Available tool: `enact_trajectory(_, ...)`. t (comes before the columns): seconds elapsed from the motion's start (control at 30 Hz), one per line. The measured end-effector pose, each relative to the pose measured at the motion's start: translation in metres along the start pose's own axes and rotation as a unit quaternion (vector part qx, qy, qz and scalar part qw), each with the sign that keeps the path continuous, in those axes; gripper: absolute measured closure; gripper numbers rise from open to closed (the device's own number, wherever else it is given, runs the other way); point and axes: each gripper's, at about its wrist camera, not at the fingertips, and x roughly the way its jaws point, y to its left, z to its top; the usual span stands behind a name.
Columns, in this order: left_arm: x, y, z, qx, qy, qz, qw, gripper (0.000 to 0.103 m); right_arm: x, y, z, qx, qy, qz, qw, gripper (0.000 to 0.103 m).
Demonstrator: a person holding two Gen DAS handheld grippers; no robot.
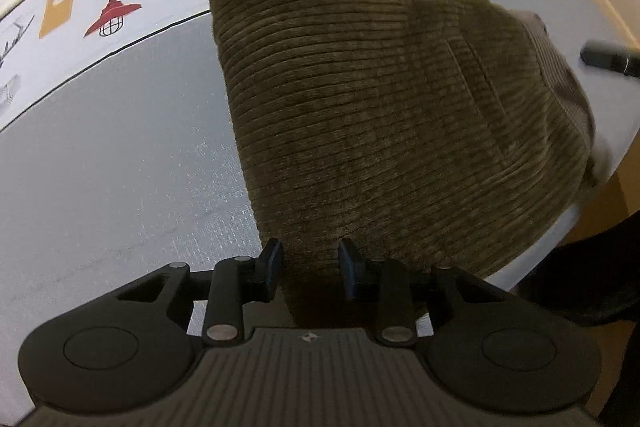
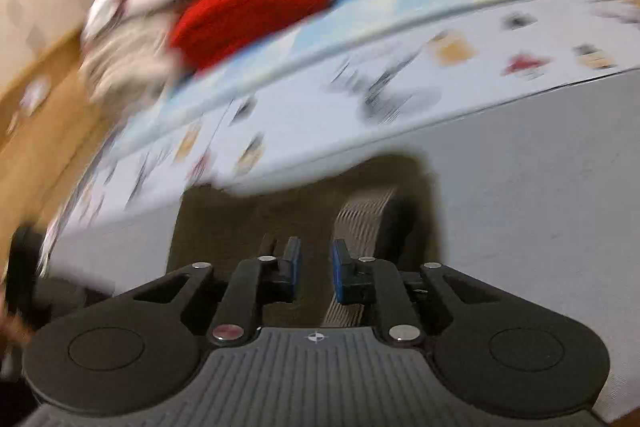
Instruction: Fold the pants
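Olive corduroy pants [image 1: 380, 115] lie folded on a grey mat [image 1: 120, 155]. My left gripper [image 1: 311, 259] points steeply down at their near left corner. The cloth fills the gap between its pads, which press on it. At the far right of the pants a paler ribbed lining [image 1: 556, 67] shows. In the blurred right wrist view, my right gripper [image 2: 316, 259] is shut on the pants [image 2: 240, 211], with the paler ribbed band [image 2: 364, 223] just beside its right finger.
A white tablecloth printed with lamps and deer [image 1: 100, 7] lies beyond the mat. A red garment [image 2: 248, 7] and other clothes are heaped at the far end. The table edge [image 1: 600, 167] runs close to the pants on the right, where a black bar [image 1: 608, 59] pokes in.
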Motion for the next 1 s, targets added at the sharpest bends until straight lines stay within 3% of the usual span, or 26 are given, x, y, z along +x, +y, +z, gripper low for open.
enact_trajectory(0.07, -0.003, 0.002, 0.006, -0.019, -0.002, -0.007, 0.9998, 0.065, 0.030, 0.002, -0.013, -0.047, 0.083, -0.065, 0.993, 0.085)
enact_trajectory(0.1, -0.005, 0.003, 0.008, -0.028, -0.006, -0.009, 0.9995, 0.065, 0.038, 0.003, -0.017, -0.063, 0.099, -0.082, 0.990, 0.085)
enact_trajectory(0.17, -0.013, -0.002, 0.016, -0.030, -0.028, 0.011, 0.9991, 0.065, 0.036, 0.010, -0.015, -0.083, 0.091, -0.085, 0.989, 0.085)
enact_trajectory(0.27, -0.024, -0.014, 0.031, -0.021, -0.085, 0.033, 0.9956, 0.064, 0.032, 0.001, -0.008, -0.051, 0.082, -0.072, 0.993, 0.084)
enact_trajectory(0.4, -0.027, -0.025, 0.050, -0.029, -0.133, 0.053, 0.9893, 0.064, 0.026, 0.000, 0.004, -0.034, 0.026, -0.067, 0.997, 0.083)
enact_trajectory(0.5, -0.018, -0.027, 0.062, -0.048, -0.134, 0.053, 0.9884, 0.064, 0.029, -0.007, 0.012, -0.016, 0.006, -0.108, 0.994, 0.067)
enact_trajectory(0.63, 0.003, -0.026, 0.079, -0.064, -0.111, 0.062, 0.9898, 0.064, 0.044, -0.017, 0.020, 0.022, 0.010, -0.133, 0.991, 0.061)
enact_trajectory(0.7, 0.014, -0.020, 0.088, -0.071, -0.093, 0.066, 0.9909, 0.064, 0.053, -0.020, 0.021, 0.032, 0.022, -0.153, 0.987, 0.052)
enact_trajectory(0.77, 0.017, -0.013, 0.090, -0.087, -0.088, 0.063, 0.9902, 0.063, 0.059, -0.024, 0.023, 0.043, 0.025, -0.167, 0.985, 0.034)
enact_trajectory(0.87, 0.013, 0.002, 0.091, -0.133, -0.097, 0.041, 0.9855, 0.060, 0.065, -0.034, 0.024, 0.068, 0.031, -0.171, 0.982, 0.017)
enact_trajectory(1.0, 0.008, 0.020, 0.091, -0.194, -0.106, 0.009, 0.9752, 0.060, 0.069, -0.054, 0.021, 0.123, 0.047, -0.140, 0.981, 0.010)
